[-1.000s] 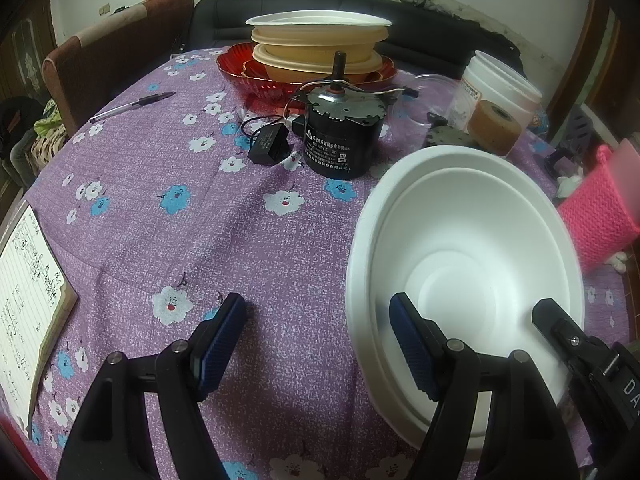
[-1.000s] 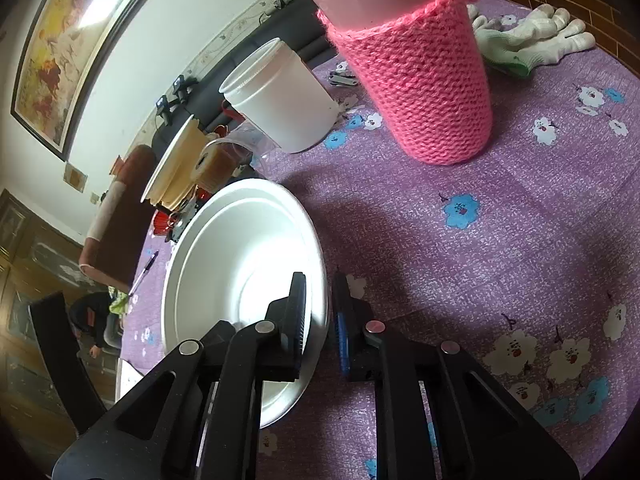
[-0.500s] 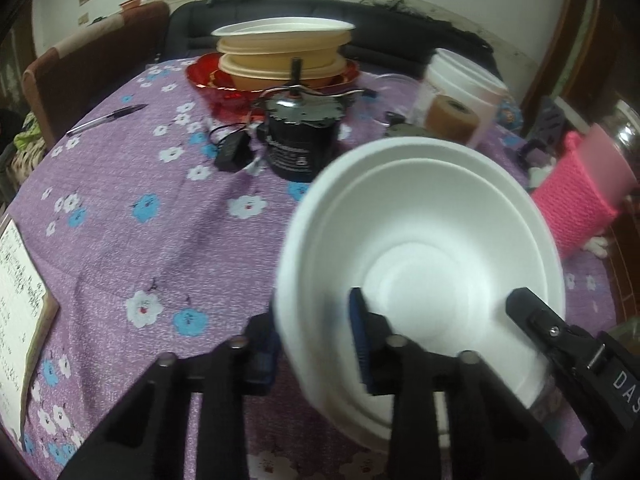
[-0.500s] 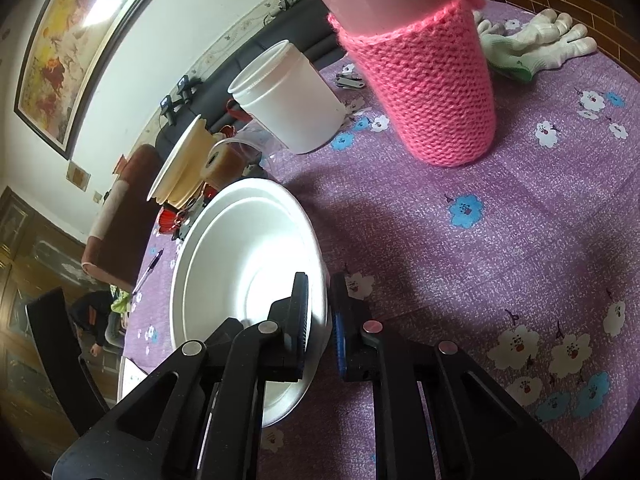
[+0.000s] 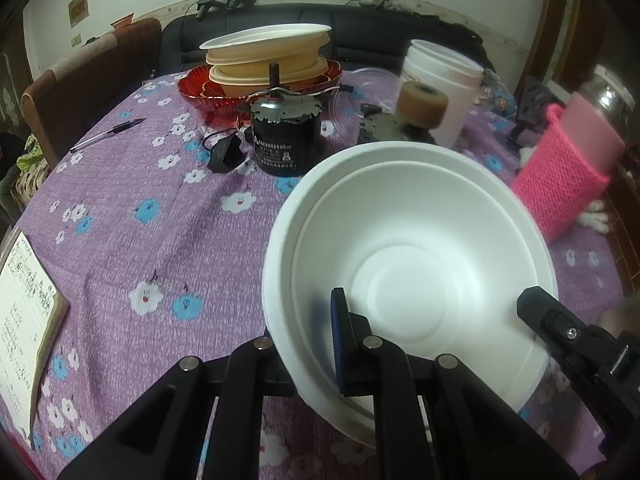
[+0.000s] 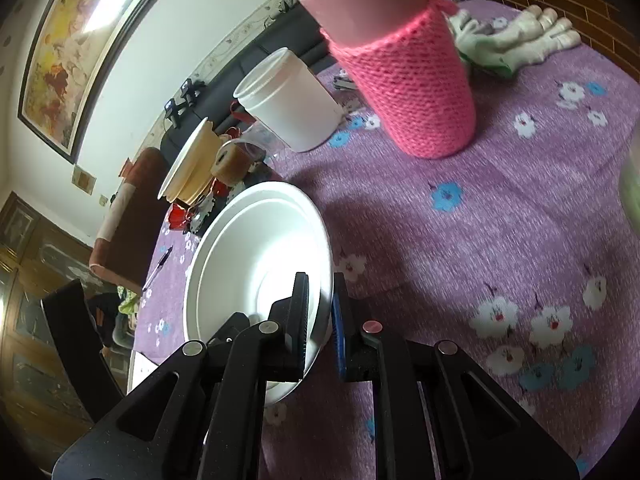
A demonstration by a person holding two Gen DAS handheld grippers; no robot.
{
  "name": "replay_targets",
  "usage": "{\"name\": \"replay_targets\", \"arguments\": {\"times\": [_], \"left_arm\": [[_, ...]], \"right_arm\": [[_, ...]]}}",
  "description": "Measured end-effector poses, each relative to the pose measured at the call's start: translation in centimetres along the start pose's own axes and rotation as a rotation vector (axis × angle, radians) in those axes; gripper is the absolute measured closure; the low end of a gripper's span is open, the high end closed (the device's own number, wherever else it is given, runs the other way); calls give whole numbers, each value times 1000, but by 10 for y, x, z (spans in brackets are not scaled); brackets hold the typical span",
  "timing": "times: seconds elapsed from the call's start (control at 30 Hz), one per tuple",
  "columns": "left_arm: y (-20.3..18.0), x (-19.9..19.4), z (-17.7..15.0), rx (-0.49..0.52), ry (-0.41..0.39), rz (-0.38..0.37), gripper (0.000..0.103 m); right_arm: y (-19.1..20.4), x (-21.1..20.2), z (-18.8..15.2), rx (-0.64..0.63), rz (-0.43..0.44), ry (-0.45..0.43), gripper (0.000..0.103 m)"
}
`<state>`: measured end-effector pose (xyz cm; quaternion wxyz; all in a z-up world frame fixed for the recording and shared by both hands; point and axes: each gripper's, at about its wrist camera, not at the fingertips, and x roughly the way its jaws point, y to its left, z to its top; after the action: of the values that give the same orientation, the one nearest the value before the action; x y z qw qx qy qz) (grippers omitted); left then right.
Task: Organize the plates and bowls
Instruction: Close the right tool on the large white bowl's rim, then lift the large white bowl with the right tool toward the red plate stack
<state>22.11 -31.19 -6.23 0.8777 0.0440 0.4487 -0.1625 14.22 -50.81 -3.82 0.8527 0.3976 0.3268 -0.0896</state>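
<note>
The bowl [image 5: 408,248] in the lower right of the left wrist view was plain white. The tabletop [image 5: 168,216] wore a purple cloth patterned with small white and blue flowers. At upper centre a red dish [image 5: 200,92] carried cream-yellow bowls [image 5: 264,64] topped by a white plate [image 5: 264,36]. The motor [image 5: 286,144] in front was black with a silver top. At right stood a cup [image 5: 560,176] in a hot-pink knitted sleeve, and a white tub [image 5: 444,76]. Each hand-held gripper [image 6: 320,316] was black with blue pads [image 5: 337,340].
</note>
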Motion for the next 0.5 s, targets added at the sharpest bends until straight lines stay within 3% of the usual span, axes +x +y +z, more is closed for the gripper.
{"name": "replay_targets", "arguments": {"times": [0.5], "left_arm": [[3,-30,-42,31,40,2,92]], "right_arm": [[-20,-33,-30,90,57,95,93]]}}
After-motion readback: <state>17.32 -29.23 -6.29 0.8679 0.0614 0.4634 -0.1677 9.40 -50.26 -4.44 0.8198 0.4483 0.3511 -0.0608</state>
